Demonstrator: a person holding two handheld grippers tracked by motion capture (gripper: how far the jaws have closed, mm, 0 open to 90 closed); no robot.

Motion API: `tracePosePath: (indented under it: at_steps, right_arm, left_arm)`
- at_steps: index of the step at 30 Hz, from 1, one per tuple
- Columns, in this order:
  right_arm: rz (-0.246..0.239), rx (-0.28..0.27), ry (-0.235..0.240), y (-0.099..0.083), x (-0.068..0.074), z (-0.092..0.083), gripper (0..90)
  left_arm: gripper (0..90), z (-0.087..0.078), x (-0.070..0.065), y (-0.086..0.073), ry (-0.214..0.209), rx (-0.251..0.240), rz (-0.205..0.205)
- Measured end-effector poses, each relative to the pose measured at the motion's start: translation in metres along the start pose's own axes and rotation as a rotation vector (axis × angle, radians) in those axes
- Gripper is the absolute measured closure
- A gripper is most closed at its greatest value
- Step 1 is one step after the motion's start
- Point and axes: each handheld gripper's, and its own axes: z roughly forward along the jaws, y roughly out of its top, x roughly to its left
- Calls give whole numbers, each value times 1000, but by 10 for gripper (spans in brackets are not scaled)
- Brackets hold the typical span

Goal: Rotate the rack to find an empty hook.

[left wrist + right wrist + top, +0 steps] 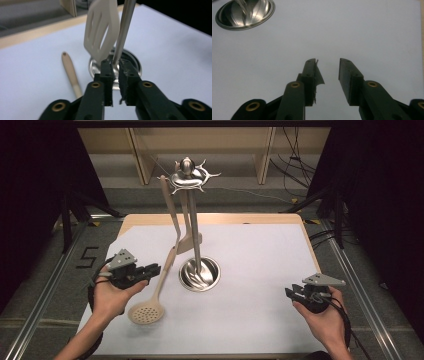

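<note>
High view: metal utensil stand (196, 227) w/ round dished base (200, 274) at mid-table on white sheet (260, 270); a slotted turner (187, 240) hangs from its top ring. Skimmer spoon (152, 302) lies on the sheet, perforated bowl toward the person, handle angled up toward the stand, just beside the left gripper (150, 270). Right gripper (292, 293) rests well apart at the sheet's right.

Left gripper view: adds what the high view cannot resolve, i.e. left gripper (115, 65) jaws nearly together w/ a narrow gap and nothing seen pinched; stand pole (123, 30) and base behind the tips, turner blade (101, 30) hanging above, skimmer handle (71, 72) lying off to one side.

Right gripper view: right gripper (327, 61) jaws apart, bare sheet between; dished base (245, 12) at far corner holds only the pole foot.
</note>
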Motion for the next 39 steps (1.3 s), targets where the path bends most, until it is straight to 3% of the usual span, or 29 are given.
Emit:
tracePosePath:
  at_steps: [2,3,7,9,12,13,14,17,18,23,26,28,29,30,32,34,38,39]
  right_arm:
    - [-46,-22,2,-1,-3,1,675]
    - [-21,4,-9,0,-1,-2,676]
    - [-72,-21,-8,0,-3,-1,676]
    - [-40,1,-21,2,0,-4,676]
    - [-46,3,-13,2,2,-2,676]
    - [-56,2,4,2,2,-1,676]
    - [-98,-14,7,1,-1,1,676]
    - [-52,6,-4,1,2,-1,676]
    - [-70,-2,-13,1,1,-1,676]
    - [-45,12,-2,2,4,0,676]
    - [-58,4,-15,1,4,0,676]
    - [-71,4,-20,2,3,0,676]
    - [-75,7,-24,2,3,-1,676]
    - [-48,10,-16,2,4,-1,676]
    - [-44,12,1,2,4,-1,676]
    - [-76,-2,-15,1,1,0,676]
    - [-77,-1,-12,1,1,0,676]
    - [-77,-1,-13,1,1,0,675]
  left_arm:
    - [864,8,-1,-8,-7,47,-8]
    - [883,11,-1,-11,-9,69,-6]
    - [893,22,-8,-25,-39,148,-24]
    - [894,26,-11,-32,-55,193,-23]
    - [894,28,-15,-41,-65,243,-14]
    - [894,29,-17,-45,-67,271,-14]
    - [894,30,-17,-47,-69,288,-8]
    - [894,34,-24,-56,-81,335,-7]
    - [894,34,-26,-59,-85,348,-2]
    - [894,36,-29,-65,-100,424,7]
    - [894,37,-30,-65,-107,438,15]
    - [894,37,-31,-63,-87,450,29]
    - [895,36,-30,-62,-102,464,49]
    - [895,37,-31,-62,-96,449,51]
    - [895,36,-31,-60,-97,459,57]
    - [895,35,-30,-58,-82,473,60]
    - [895,32,-27,-56,-77,516,81]
    - [895,32,-27,-57,-78,514,70]
